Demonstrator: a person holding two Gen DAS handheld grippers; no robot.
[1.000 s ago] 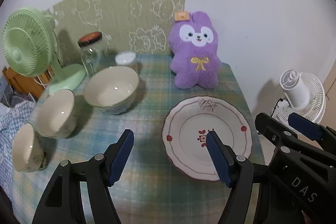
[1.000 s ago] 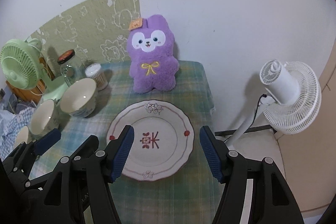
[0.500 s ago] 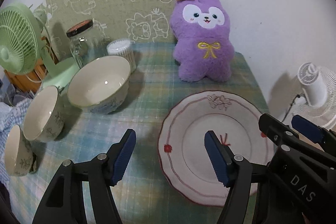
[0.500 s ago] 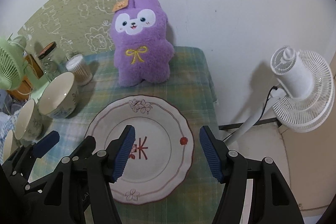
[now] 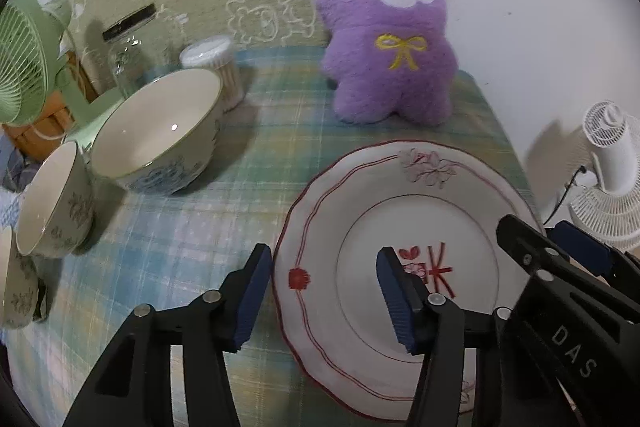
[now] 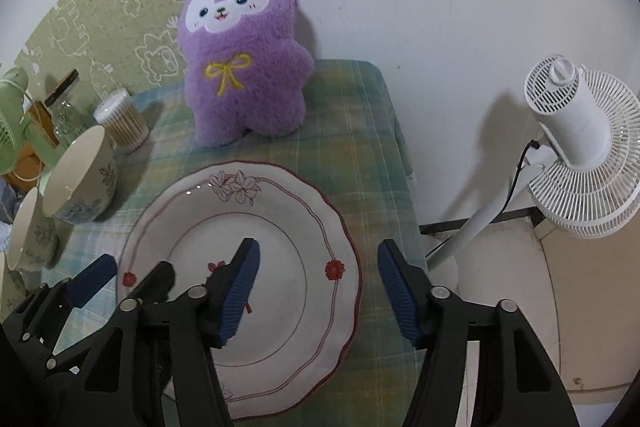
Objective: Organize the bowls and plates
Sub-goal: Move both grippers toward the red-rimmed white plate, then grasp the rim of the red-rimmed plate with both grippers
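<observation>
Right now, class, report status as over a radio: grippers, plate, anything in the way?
Left gripper and right gripper open, jaws just closing, straddling opposite rims of the plate. Plate flat on the tablecloth, not gripped. Path clear; bowl apart, left.

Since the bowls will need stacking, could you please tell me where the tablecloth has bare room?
The widest bare patch lies between the large bowl and the plate, running toward the near edge. A smaller strip separates the plush toy from the plate. The left side is crowded: cups, jar, swab container.
</observation>
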